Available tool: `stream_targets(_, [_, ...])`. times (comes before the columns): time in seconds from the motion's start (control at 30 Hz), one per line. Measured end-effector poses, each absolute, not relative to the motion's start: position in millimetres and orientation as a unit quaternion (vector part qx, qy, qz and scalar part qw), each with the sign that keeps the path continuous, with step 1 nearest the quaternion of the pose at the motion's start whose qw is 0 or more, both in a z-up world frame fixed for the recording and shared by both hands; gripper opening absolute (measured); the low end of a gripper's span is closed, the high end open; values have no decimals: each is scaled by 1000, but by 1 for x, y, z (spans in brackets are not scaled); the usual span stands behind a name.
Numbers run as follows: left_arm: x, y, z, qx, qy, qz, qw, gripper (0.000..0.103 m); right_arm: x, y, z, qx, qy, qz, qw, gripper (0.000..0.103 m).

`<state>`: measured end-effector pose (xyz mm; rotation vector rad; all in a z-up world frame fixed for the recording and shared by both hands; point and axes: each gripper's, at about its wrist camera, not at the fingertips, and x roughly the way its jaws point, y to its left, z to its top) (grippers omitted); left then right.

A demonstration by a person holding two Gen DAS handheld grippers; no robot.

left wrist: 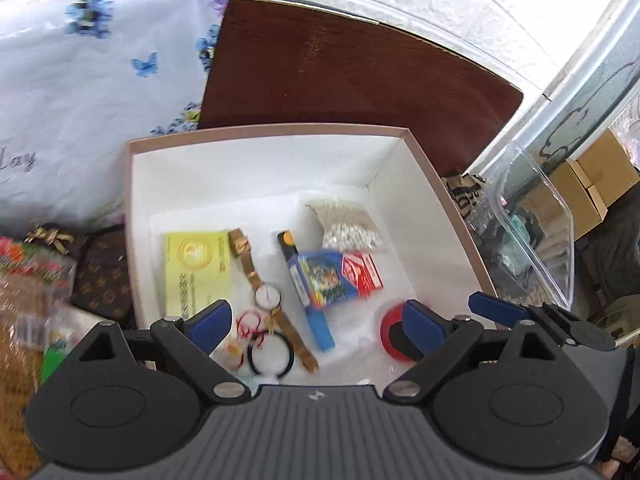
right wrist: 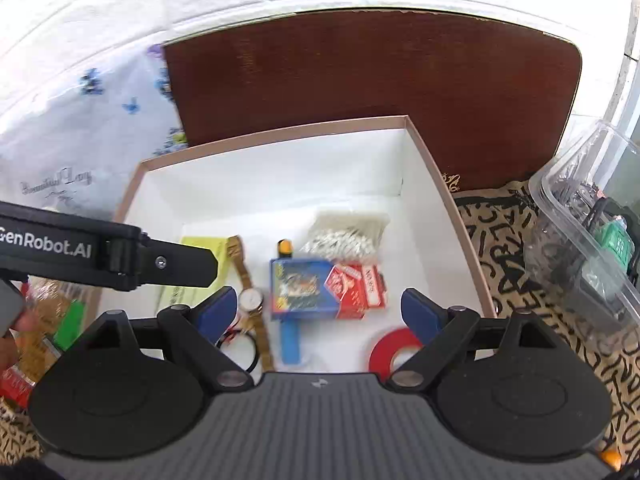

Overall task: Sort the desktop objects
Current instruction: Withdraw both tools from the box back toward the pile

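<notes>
Both grippers, left (left wrist: 318, 322) and right (right wrist: 316, 310), are hovering with fingers spread wide and empty over the box (left wrist: 444, 192); probably next, keep clear of its 3 o'clock wall.

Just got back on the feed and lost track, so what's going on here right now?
A person is sorting desk clutter into a white-lined box with two handheld grippers. Both the left gripper and right gripper hang open and empty above it. Already in the box: a gold watch, yellow card, bag of cotton swabs, blue pack, red pack and red tape roll. More clutter lies outside to the left.
</notes>
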<state>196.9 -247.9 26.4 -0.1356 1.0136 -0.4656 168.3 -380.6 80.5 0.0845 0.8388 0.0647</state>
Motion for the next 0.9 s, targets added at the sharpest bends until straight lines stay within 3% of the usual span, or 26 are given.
stream_targets(0.3, [130,-217,37,-47,461,-221,858,95,116,-360,91,54,395,52,916,88])
stream_targets(0.9, [17,-91,1,-129,476,-103,864,95,37,-248,64,-5,430,193,882,88])
